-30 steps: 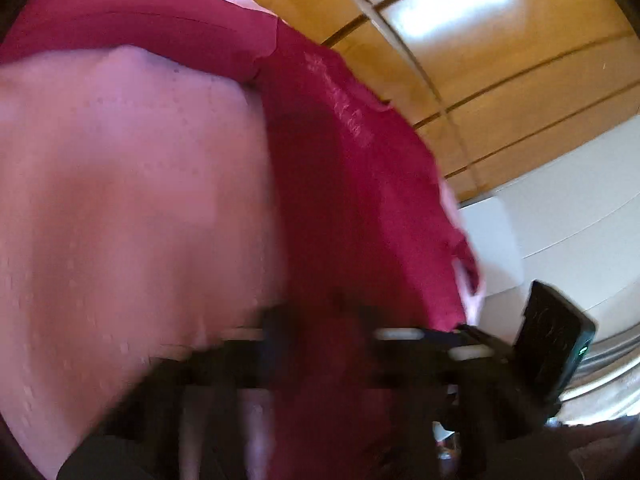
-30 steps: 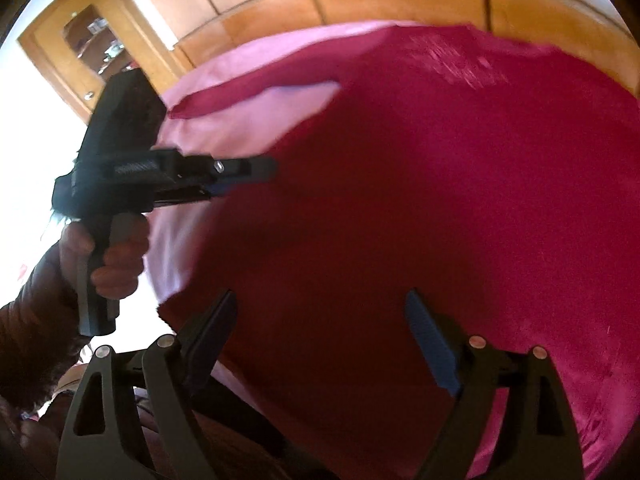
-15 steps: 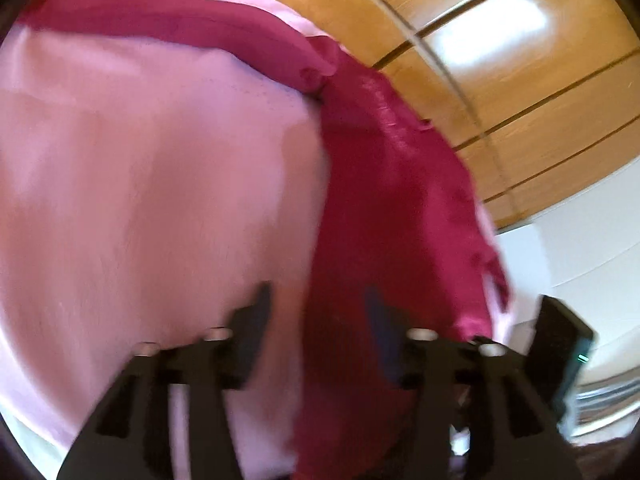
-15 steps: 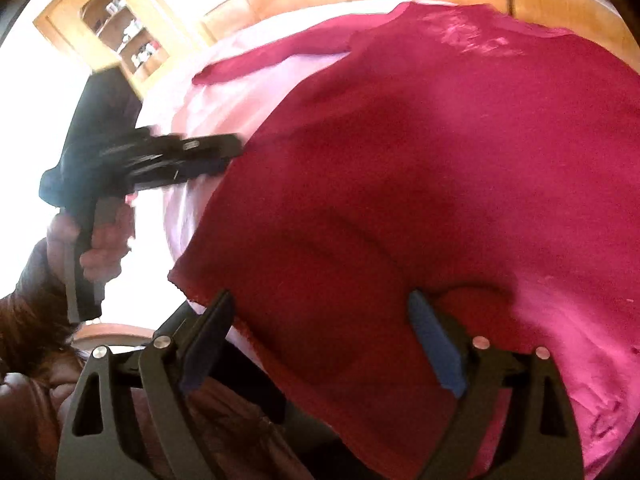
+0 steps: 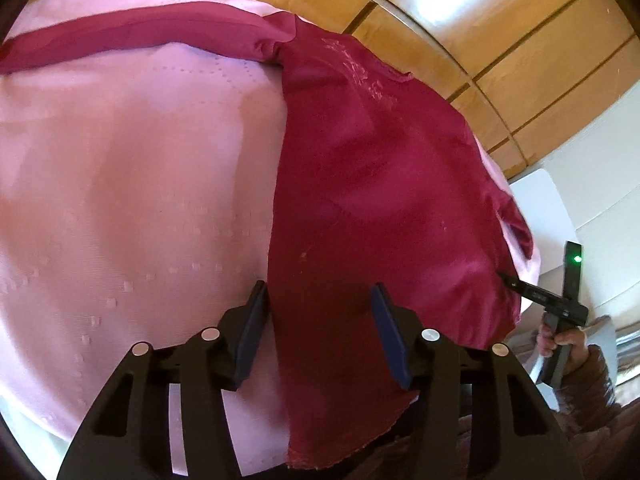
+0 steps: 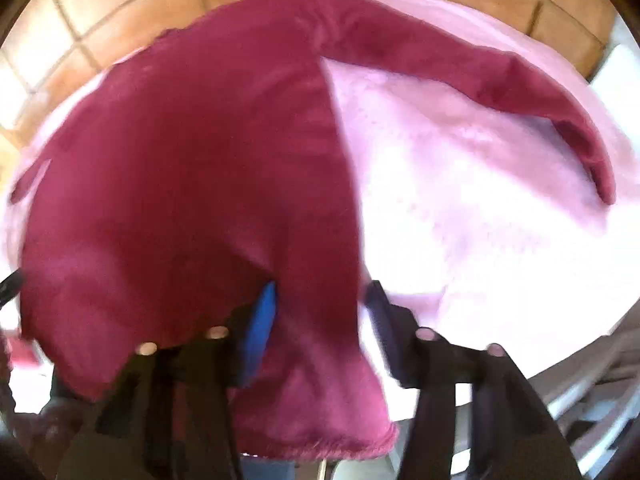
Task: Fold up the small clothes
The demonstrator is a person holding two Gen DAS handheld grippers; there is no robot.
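While both tools (image 5: 318, 300) (image 6: 320, 300) are hanging spread over the shirt (image 5: 380, 184), I'm judging the hem pinch next.

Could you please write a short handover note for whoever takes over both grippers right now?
Left gripper: open, hem of the red top between its fingers, not pinched.
Right gripper: open over the same hem; view blurred.
The red top lies on the pink cloth, body partly doubled over, one long sleeve stretched out flat along the far side.
Done: no neat fold visible.
Left: fold in the sleeve, then fold the body and square it up.
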